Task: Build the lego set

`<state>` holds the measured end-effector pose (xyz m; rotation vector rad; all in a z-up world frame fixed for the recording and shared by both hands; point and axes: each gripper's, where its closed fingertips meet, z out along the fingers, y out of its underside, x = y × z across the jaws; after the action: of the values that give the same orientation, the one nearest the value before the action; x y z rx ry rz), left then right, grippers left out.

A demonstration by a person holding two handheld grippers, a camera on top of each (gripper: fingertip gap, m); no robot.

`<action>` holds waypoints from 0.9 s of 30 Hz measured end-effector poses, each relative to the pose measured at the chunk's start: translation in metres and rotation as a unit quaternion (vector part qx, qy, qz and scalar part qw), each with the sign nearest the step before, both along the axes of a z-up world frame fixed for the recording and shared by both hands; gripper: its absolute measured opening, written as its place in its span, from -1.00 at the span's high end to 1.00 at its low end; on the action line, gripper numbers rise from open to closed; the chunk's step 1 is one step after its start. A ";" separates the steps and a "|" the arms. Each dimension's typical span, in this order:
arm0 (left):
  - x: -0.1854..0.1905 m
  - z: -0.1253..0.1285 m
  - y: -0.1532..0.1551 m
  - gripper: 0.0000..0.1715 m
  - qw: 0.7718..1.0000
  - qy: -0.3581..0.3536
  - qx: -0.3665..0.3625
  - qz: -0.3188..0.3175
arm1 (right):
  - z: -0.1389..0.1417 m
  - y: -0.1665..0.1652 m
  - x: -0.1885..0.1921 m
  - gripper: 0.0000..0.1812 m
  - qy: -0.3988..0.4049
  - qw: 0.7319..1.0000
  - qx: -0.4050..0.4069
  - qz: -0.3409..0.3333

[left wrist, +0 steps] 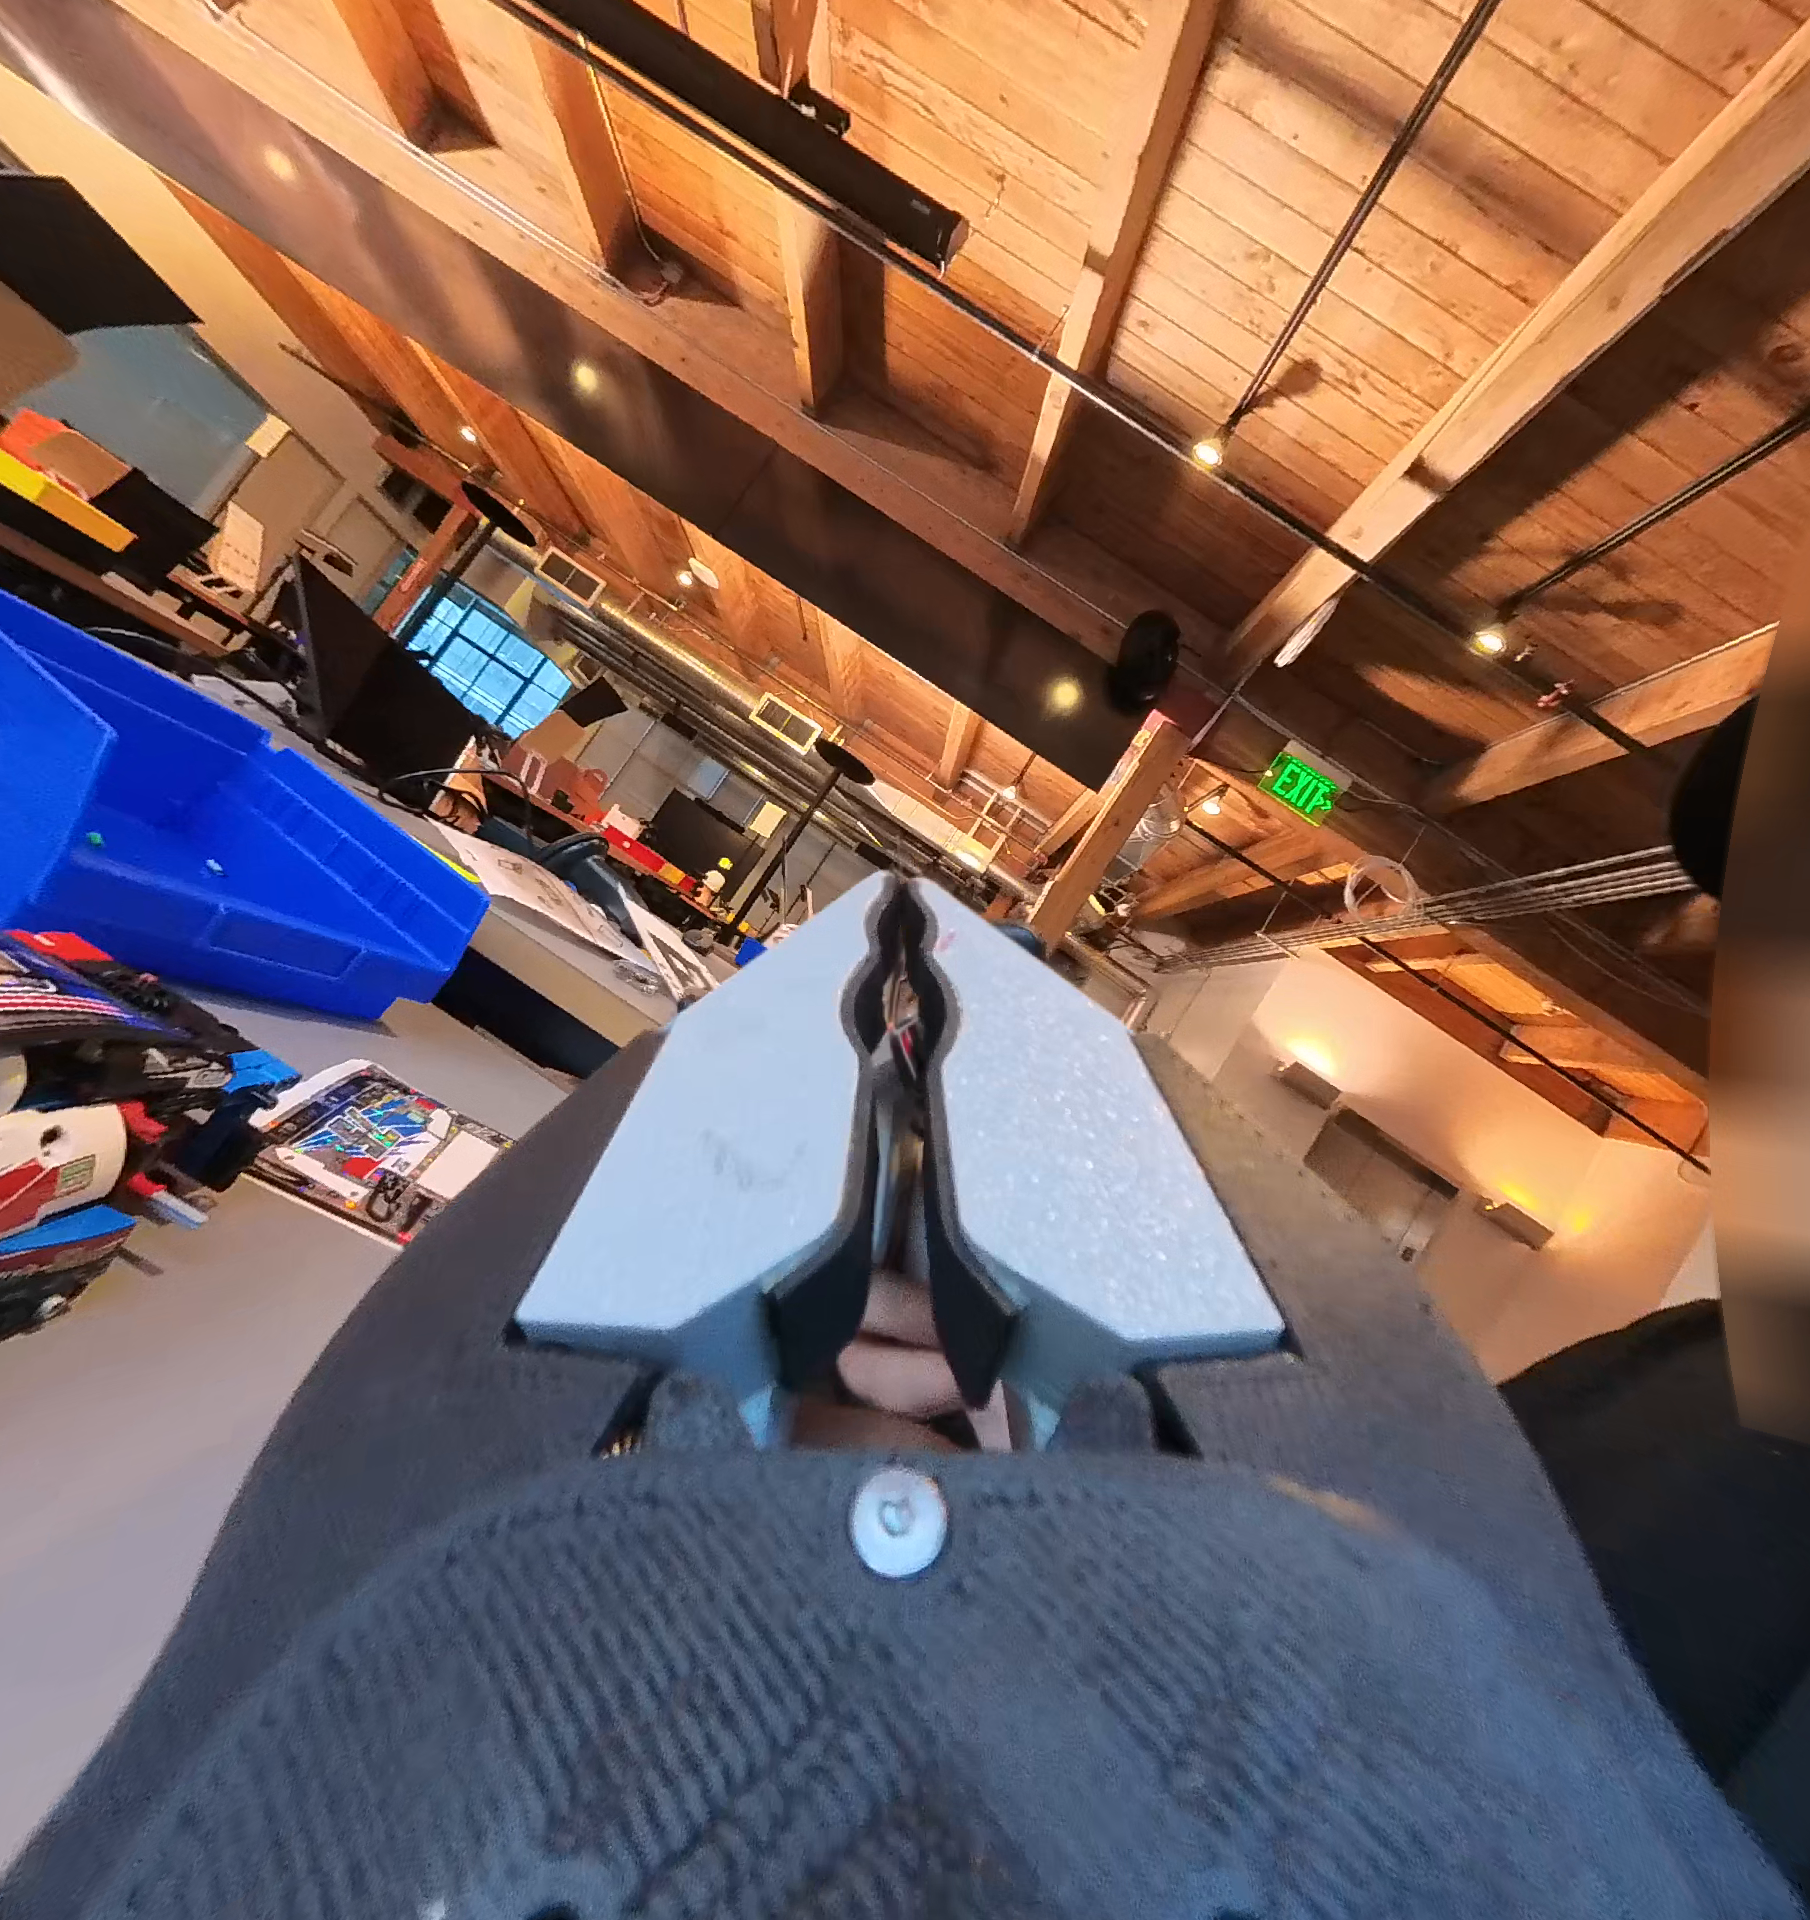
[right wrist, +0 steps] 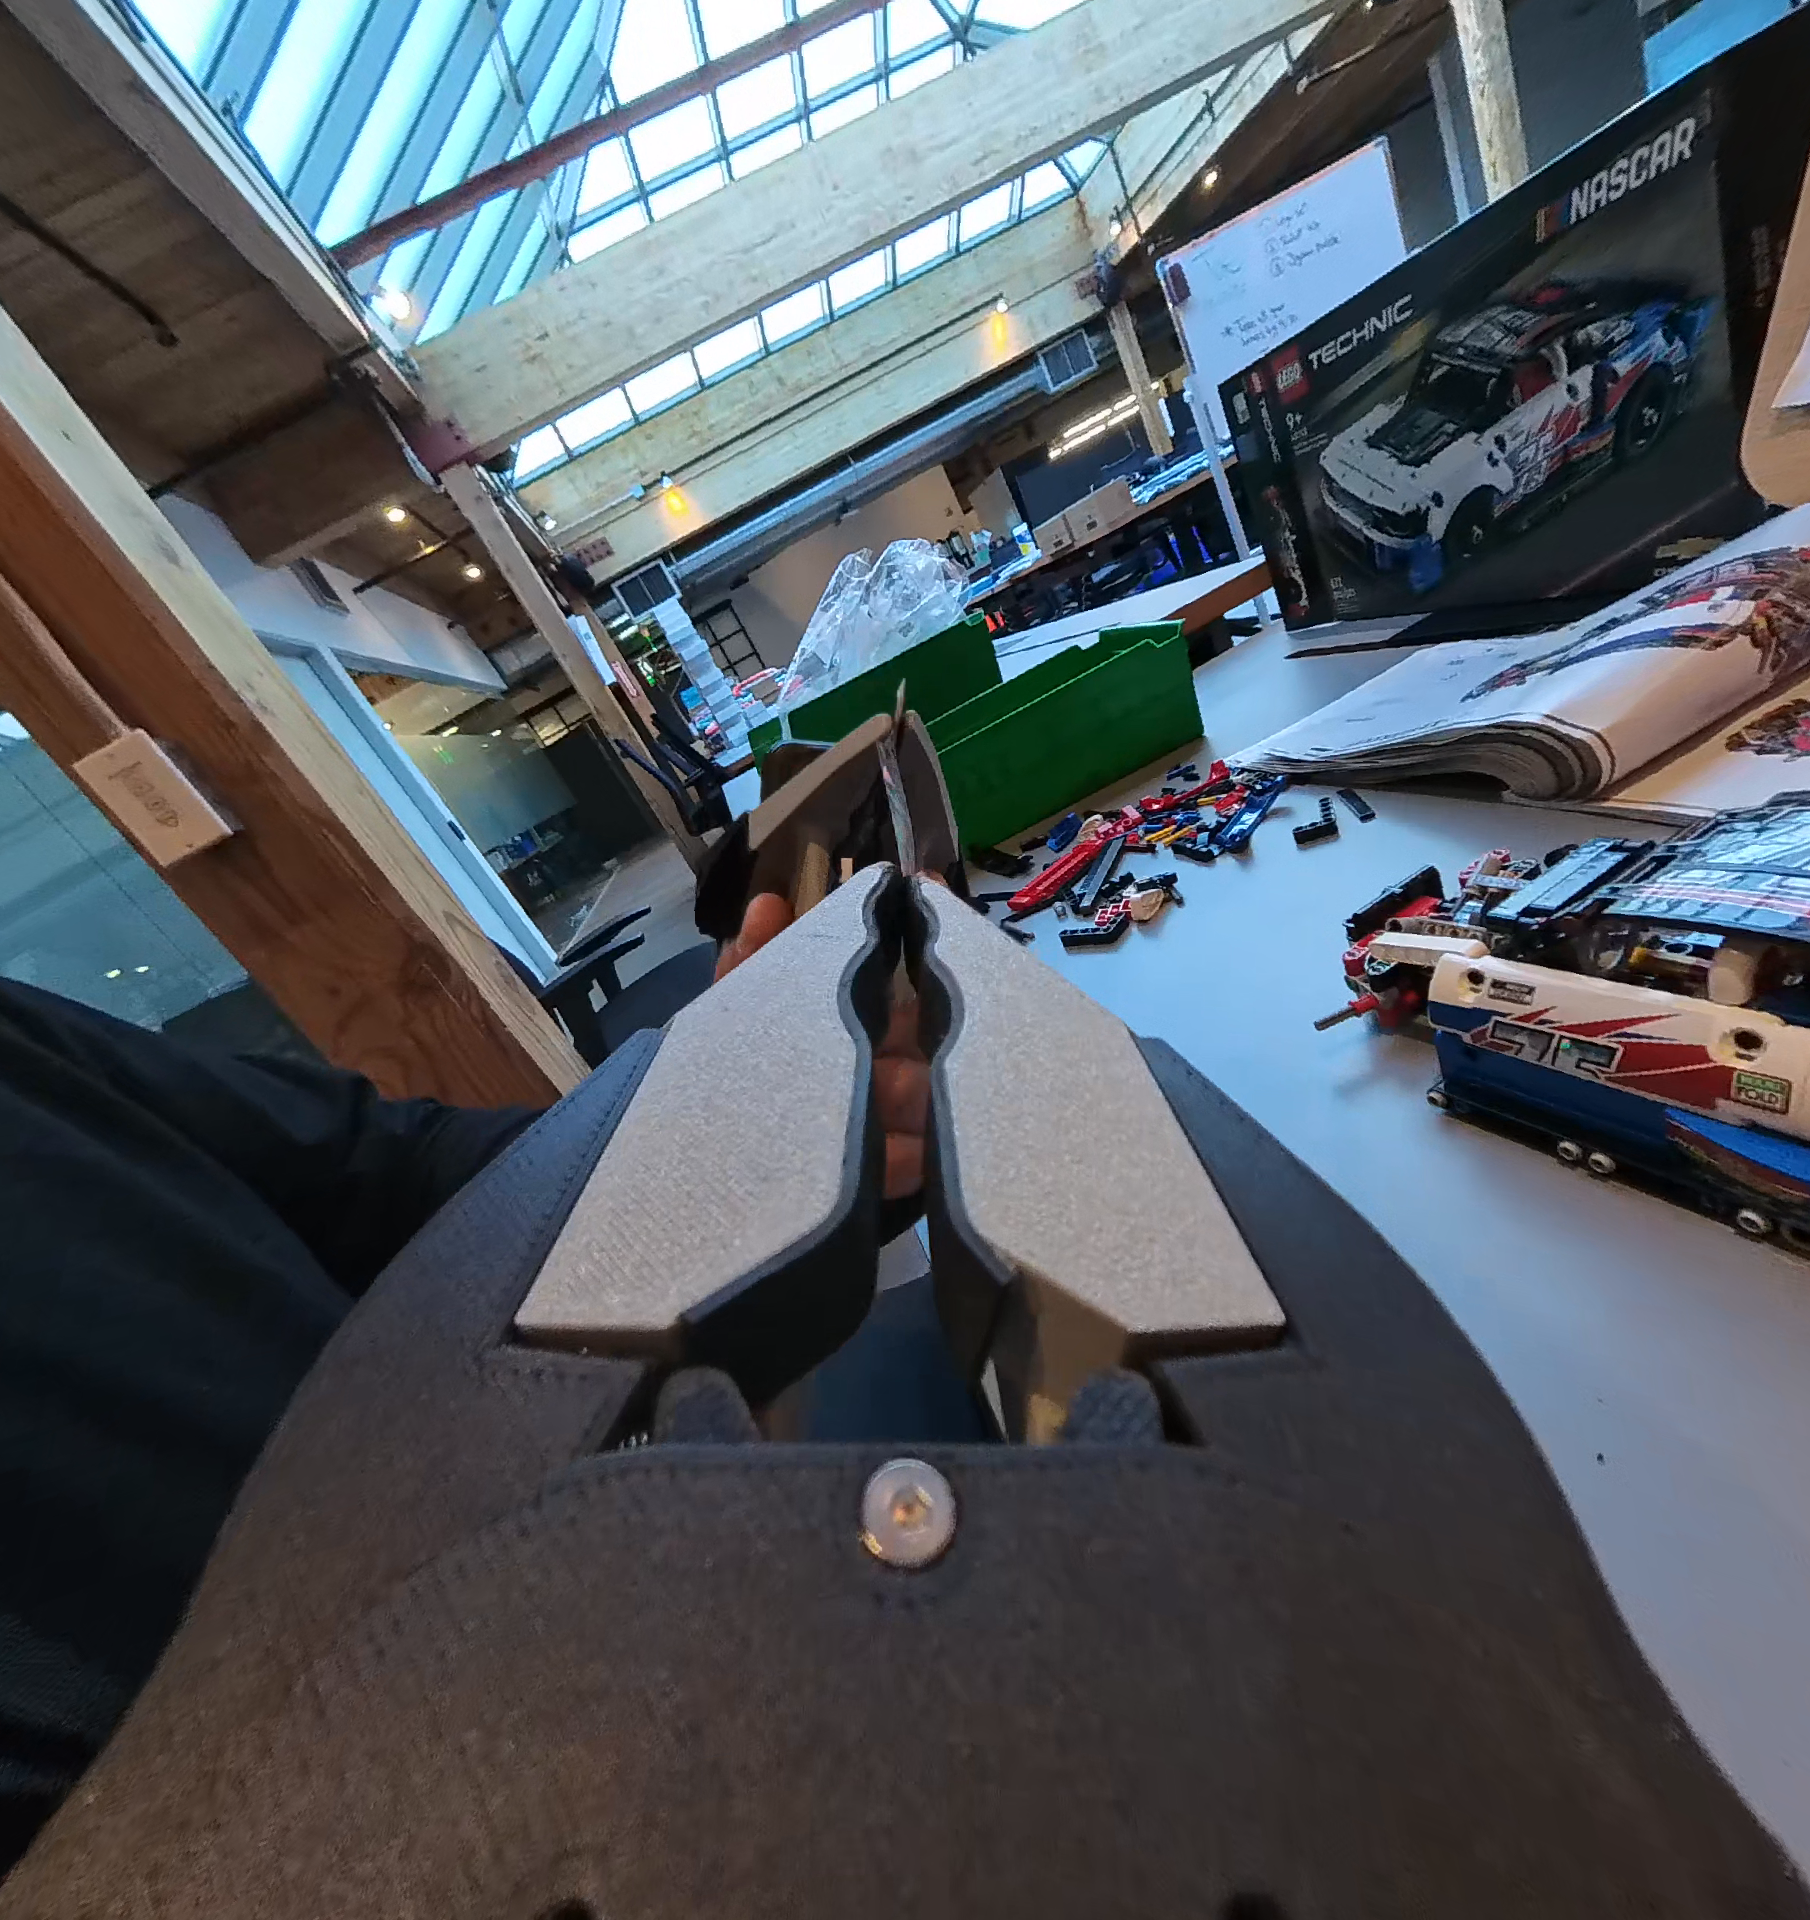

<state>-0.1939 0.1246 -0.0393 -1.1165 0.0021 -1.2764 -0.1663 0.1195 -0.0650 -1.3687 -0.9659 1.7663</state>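
My left gripper [left wrist: 903, 888] is shut and points up towards the ceiling, with a thin white and red printed sticker [left wrist: 906, 1023] showing in the slit between its pads. In the right wrist view the left gripper [right wrist: 896, 748] is just ahead, holding that sticker [right wrist: 899, 790] edge-on. My right gripper [right wrist: 906, 883] is shut with its tips on the sticker's lower edge. The partly built blue, white and red lego car [right wrist: 1628, 997] lies on the grey table [right wrist: 1348, 1299] to the right. It also shows in the left wrist view [left wrist: 39, 1122].
Loose lego pieces [right wrist: 1171, 831] lie in front of a green bin [right wrist: 1067, 727]. An open instruction booklet [right wrist: 1566, 686] and the set's box [right wrist: 1503, 416] are at the back right. A blue bin [left wrist: 153, 831] and a sticker sheet [left wrist: 381, 1143] lie left. The gap from one gripper's tips to the other's is roughly 4 cm.
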 end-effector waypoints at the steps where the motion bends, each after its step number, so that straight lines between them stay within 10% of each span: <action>1: 0.000 -0.001 0.000 1.00 1.000 -0.003 -0.001 -0.002 | -0.001 0.000 0.000 1.00 -0.003 1.000 0.000 0.000; 5: 0.001 -0.002 -0.001 1.00 1.000 -0.004 0.001 -0.007 | -0.001 -0.004 0.002 1.00 -0.002 1.000 -0.012 0.019; 11: 0.017 -0.011 -0.005 0.23 0.998 0.041 0.005 -0.037 | -0.010 0.001 0.005 1.00 0.000 0.997 -0.070 0.032; 16: 0.008 -0.021 0.008 0.95 0.998 0.055 -0.025 0.008 | -0.009 -0.006 0.009 1.00 0.007 0.997 -0.069 0.042; 18: 0.009 -0.023 0.009 0.94 0.998 0.055 -0.033 -0.001 | -0.005 -0.008 0.012 1.00 0.013 0.997 -0.060 0.045; 20: -0.001 -0.023 0.011 0.25 0.998 0.045 -0.034 0.018 | -0.002 -0.007 0.016 1.00 0.019 0.997 -0.060 0.045; 27: 0.004 -0.026 -0.001 0.03 0.989 0.144 -0.020 -0.028 | -0.030 0.027 0.030 1.00 -0.081 0.997 -0.005 0.010</action>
<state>-0.1900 0.1235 -0.0653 -1.3345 0.2253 -1.1584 -0.1364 0.1469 -0.0948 -1.5320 -1.0619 1.6975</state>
